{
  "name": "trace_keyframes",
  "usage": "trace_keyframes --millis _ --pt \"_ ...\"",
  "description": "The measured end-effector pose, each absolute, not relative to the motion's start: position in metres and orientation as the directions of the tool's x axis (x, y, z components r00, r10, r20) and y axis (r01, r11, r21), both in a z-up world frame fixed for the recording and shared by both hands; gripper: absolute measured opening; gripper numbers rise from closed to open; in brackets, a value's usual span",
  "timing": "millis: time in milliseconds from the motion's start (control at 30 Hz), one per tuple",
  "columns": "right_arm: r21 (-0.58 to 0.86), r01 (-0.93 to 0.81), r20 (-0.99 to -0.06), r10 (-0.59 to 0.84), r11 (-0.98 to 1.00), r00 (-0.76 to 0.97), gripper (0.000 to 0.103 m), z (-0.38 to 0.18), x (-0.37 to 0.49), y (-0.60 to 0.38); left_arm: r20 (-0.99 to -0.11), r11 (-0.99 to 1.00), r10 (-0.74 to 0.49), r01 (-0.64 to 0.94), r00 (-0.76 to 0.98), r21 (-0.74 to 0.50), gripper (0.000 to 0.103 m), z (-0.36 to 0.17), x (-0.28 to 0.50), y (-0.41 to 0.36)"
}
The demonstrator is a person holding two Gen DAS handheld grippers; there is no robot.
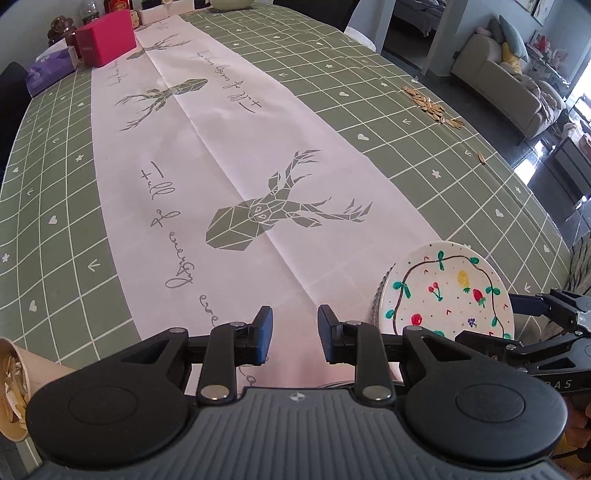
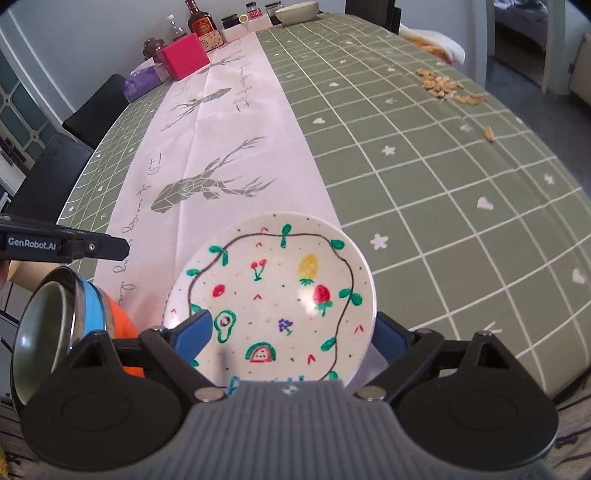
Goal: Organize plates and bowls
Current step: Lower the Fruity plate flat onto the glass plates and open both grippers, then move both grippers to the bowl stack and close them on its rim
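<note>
A white plate painted with fruit (image 2: pixel 273 295) is tilted up between my right gripper's (image 2: pixel 291 334) blue fingers (image 2: pixel 194 332), which are shut on its edges near the table's front edge. The same plate shows in the left wrist view (image 1: pixel 447 291), with the right gripper (image 1: pixel 517 332) behind it. My left gripper (image 1: pixel 294 334) is open and empty, hovering over the white runner to the plate's left. It also shows in the right wrist view (image 2: pixel 110 245). A steel bowl (image 2: pixel 44 332) stacked with blue and orange bowls (image 2: pixel 122 321) leans at lower left.
The green checked tablecloth (image 2: pixel 443 206) has a white deer runner (image 1: pixel 229 155). Seeds (image 2: pixel 443 86) are scattered at the right. A pink box (image 1: pixel 107 42), tissue pack (image 1: pixel 48 70), bottles and a pale bowl (image 2: pixel 297 11) stand at the far end. A paper cup of shells (image 1: pixel 16 380) lies lower left.
</note>
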State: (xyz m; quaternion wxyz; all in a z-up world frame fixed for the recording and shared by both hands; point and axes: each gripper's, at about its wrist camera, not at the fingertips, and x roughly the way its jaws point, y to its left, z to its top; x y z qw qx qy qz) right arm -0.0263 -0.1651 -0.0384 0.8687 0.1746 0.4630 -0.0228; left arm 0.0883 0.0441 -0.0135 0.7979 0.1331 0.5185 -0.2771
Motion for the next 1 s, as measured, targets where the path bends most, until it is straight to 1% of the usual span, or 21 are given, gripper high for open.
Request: trace_keyframes --millis 67,167,300,367,433,467,533,600,667,733,833,933,1000 --pt "0.287 0.196 -0.804 0.124 0.938 0.581 0.092 -0.038 -0.027 -0.164 -0.905 0.817 -0.297 0.571 0.305 -0.075 0.032 -0.016 0.090 0.044" --pt "0.291 0.190 -0.798 0.129 0.938 0.589 0.098 -0.040 -0.024 -0.162 -0.907 0.826 -0.276 0.561 0.319 -0.054 0.035 -0.017 0.089 0.042" --pt "0.267 0.183 -0.791 0.107 0.946 0.602 0.098 -0.041 -0.022 -0.159 -0.892 0.816 -0.262 0.577 0.369 -0.001 0.040 -0.011 0.080 0.038" --pt "0.275 0.176 -0.781 0.112 0.945 0.614 0.098 -0.039 -0.021 -0.161 -0.870 0.811 -0.258 0.583 0.421 0.042 0.043 -0.001 0.075 0.039" --pt "0.292 0.169 -0.762 0.122 0.941 0.636 0.098 -0.035 -0.022 -0.166 -0.841 0.814 -0.265 0.577 0.472 0.067 0.049 0.011 0.070 0.042" --pt "0.299 0.165 -0.754 0.127 0.940 0.645 0.098 -0.032 -0.023 -0.168 -0.828 0.818 -0.270 0.571 0.491 0.072 0.050 0.016 0.068 0.045" --pt "0.318 0.157 -0.739 0.141 0.935 0.658 0.098 -0.027 -0.024 -0.171 -0.804 0.828 -0.288 0.557 0.520 0.064 0.055 0.027 0.063 0.051" --pt "0.340 0.152 -0.721 0.154 0.928 0.675 0.098 -0.021 -0.025 -0.175 -0.781 0.848 -0.302 0.529 0.547 0.042 0.059 0.035 0.057 0.059" --pt "0.362 0.144 -0.700 0.166 0.921 0.695 0.098 -0.014 -0.027 -0.178 -0.776 0.867 -0.299 0.498 0.555 0.022 0.059 0.042 0.049 0.066" --pt "0.379 0.129 -0.680 0.181 0.916 0.711 0.099 -0.006 -0.028 -0.180 -0.776 0.884 -0.269 0.467 0.570 0.036 0.059 0.046 0.039 0.067" --pt "0.399 0.093 -0.660 0.215 0.912 0.720 0.099 0.004 -0.024 -0.176 -0.732 0.906 -0.251 0.419 0.633 0.053 0.060 0.054 0.016 0.072" --pt "0.414 0.037 -0.633 0.259 0.910 0.729 0.099 0.014 -0.024 -0.168 -0.677 0.935 -0.174 0.336 0.715 0.115 0.060 0.058 -0.007 0.073" --pt "0.410 -0.026 -0.620 0.299 0.912 0.726 0.099 0.020 -0.027 -0.159 -0.665 0.941 -0.147 0.310 0.733 0.134 0.060 0.057 -0.019 0.075"
